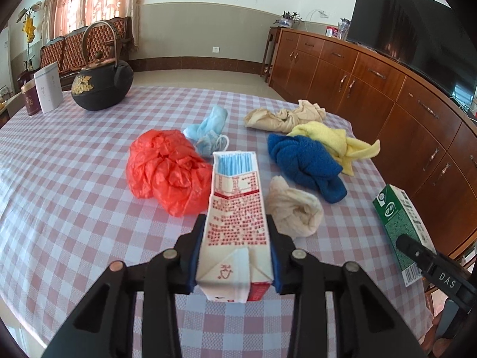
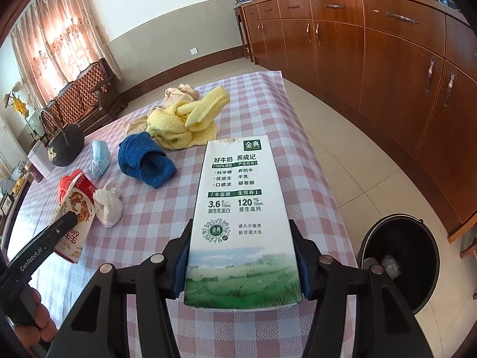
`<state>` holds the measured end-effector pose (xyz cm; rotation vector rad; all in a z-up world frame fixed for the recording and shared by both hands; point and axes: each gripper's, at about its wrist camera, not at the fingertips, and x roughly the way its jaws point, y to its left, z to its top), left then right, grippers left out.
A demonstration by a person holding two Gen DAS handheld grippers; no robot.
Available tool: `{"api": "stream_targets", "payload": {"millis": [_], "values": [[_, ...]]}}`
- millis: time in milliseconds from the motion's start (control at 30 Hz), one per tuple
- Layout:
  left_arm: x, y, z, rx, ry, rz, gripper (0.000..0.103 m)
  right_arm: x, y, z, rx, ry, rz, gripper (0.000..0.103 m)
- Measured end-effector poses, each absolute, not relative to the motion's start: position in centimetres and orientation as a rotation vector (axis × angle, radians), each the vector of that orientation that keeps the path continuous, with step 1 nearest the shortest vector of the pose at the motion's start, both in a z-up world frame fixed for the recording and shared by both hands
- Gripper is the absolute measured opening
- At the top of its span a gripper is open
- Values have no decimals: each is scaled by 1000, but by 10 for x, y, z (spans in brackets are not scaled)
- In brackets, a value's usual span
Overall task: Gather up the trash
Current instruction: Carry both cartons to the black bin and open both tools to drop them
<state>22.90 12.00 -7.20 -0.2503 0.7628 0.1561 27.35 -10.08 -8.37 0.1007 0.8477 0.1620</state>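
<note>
My left gripper point(image 1: 235, 256) is shut on a red-and-white milk carton point(image 1: 235, 208), held above the checked tablecloth point(image 1: 74, 179); that carton also shows in the right wrist view point(image 2: 76, 208). My right gripper point(image 2: 243, 256) is shut on a green-and-white milk carton point(image 2: 238, 208), held over the table's right edge; it also shows in the left wrist view point(image 1: 402, 223). A crumpled red plastic bag point(image 1: 167, 170), a white crumpled bag point(image 1: 293, 208) and a blue face mask point(image 1: 208, 134) lie on the table. A black trash bin point(image 2: 402, 256) stands on the floor at the right.
Blue point(image 1: 307, 164), yellow point(image 1: 331, 140) and beige point(image 1: 286, 116) cloths lie on the table's right half. A black iron teapot point(image 1: 101, 86) and two tins point(image 1: 44, 92) stand at the far left. A wooden sideboard point(image 2: 387, 59) runs along the right wall.
</note>
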Motion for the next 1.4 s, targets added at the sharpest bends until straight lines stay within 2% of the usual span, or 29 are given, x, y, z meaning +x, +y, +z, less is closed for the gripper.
{"api": "stream_targets", "payload": {"millis": [167, 200, 267, 433, 500, 567, 767, 1100, 1400], "values": [[229, 120, -78, -276, 785, 171, 40, 274, -96, -90, 80, 873, 168, 60], [229, 119, -77, -272, 785, 178, 42, 275, -96, -90, 75, 875, 166, 60], [232, 119, -75, -261, 773, 190, 57, 279, -95, -88, 71, 873, 155, 66], [243, 123, -79, -260, 796, 193, 59, 294, -92, -87, 80, 888, 150, 69], [246, 125, -83, -268, 815, 191, 58, 297, -89, -89, 79, 899, 150, 69], [247, 126, -86, -277, 827, 188, 36, 297, -87, -89, 75, 895, 151, 61], [237, 124, -84, -289, 804, 173, 35, 289, -84, -85, 54, 865, 178, 58], [213, 107, -53, -302, 734, 121, 35, 263, -110, -62, 109, 814, 197, 57], [211, 36, -27, -286, 716, -48, 35, 233, -169, -43, 163, 762, 131, 57]]}}
